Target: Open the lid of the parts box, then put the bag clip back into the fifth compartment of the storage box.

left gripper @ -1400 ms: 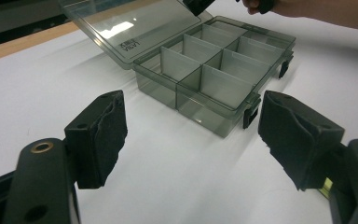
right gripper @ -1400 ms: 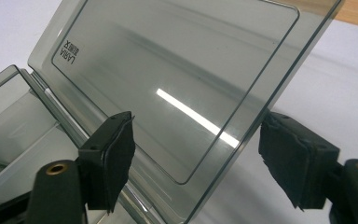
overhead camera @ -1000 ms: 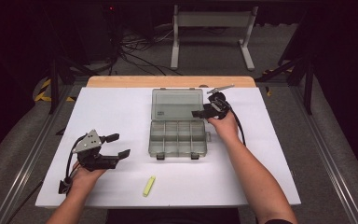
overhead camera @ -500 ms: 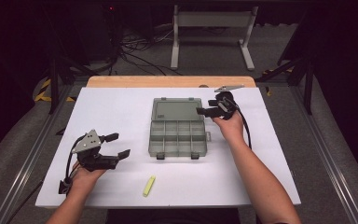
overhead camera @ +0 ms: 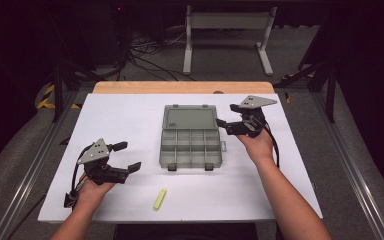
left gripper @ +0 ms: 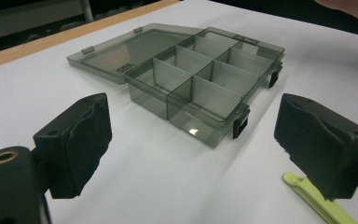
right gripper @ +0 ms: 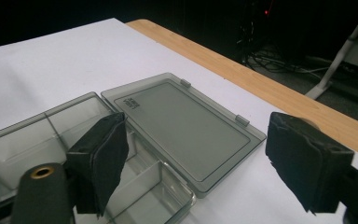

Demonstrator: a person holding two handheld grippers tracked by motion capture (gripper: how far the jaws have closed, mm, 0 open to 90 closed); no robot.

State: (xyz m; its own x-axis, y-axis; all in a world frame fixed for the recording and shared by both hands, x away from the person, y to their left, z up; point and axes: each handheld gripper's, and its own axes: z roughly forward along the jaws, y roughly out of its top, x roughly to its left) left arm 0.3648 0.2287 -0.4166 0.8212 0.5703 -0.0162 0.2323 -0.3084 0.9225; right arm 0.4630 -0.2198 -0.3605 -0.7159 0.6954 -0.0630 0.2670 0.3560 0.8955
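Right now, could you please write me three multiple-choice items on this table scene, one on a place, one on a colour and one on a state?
1. Where does the yellow-green clip lie?
A. inside a compartment
B. on the white table between the box and the near edge
C. on the lid

2. What colour is the compartment box?
A. smoky clear grey
B. bright red
C. solid white

3. How is the lid of the box?
A. latched shut
B. taken off and set aside
C. swung open, lying flat behind the box

Answers:
1 B, the high view shows it on the bare table nearer the person than the box.
2 A, the dividers show through its grey walls.
3 C, it lies flat on the table, joined at the far edge of the box.
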